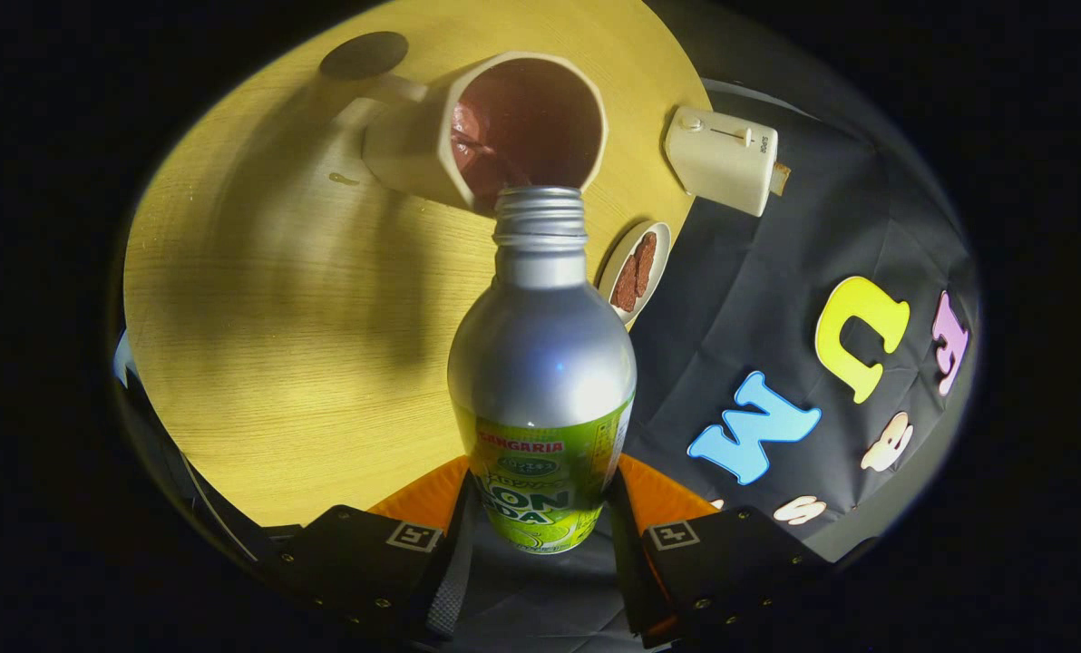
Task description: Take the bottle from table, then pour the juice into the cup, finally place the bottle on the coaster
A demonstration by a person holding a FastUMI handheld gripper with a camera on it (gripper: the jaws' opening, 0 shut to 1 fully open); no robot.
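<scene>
Gripper (pixel 540 517) pinching bottle (pixel 542 363) at labelled lower body, one finger on each side. Bottle tilted forward, open neck at near rim of cup (pixel 504 127); cup on counter (pixel 277 317), dark liquid inside. Pouring step, judged under way. You: keep mouth over cup opening, tilt slowly, hold grip firm. Dark coaster (pixel 364 54) beyond cup handle; plan clear path there, avoiding small dish (pixel 636 268) and toaster (pixel 722 159).
</scene>
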